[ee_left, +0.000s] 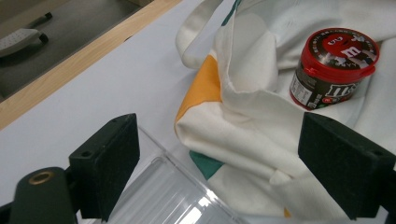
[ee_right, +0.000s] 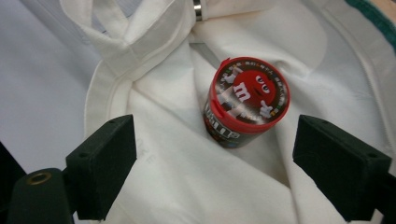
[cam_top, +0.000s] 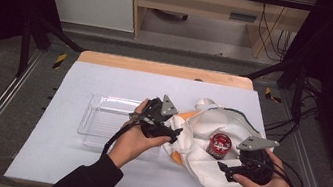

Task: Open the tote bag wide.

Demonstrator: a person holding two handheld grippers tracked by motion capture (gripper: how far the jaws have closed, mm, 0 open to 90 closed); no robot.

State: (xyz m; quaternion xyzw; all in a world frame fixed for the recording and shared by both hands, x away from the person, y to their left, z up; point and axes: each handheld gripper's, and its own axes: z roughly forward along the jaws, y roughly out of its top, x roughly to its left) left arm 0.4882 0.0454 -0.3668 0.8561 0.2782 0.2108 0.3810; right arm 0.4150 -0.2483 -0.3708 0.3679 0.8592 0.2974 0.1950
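Looking down from the high view, one white cloth bag (cam_top: 207, 145) lay crumpled on the right half of the bench (cam_top: 91, 172), its length running from far-left to near-right, with one red-lidded candy tub (cam_top: 219, 144) resting on its folds. One clear plastic tray (cam_top: 99, 121) sat to the left of the bag. The left gripper (cam_top: 175, 134) hovered at the bag's left edge and the right gripper (cam_top: 223, 167) at its near-right side.

Through the left gripper view, its two jaws stood wide apart and held nothing. The bag (ee_left: 261, 140), showing an orange patch and a green one, lay between them, the tray's corner (ee_left: 173, 196) just beside the nearer jaw. The tub (ee_left: 334, 67) leaned, its lid facing up and toward the camera.

Through the right gripper view, the jaws were likewise spread and empty. The tub (ee_right: 247, 100) lay tilted on the white cloth (ee_right: 187, 186) between them, lid toward the camera.
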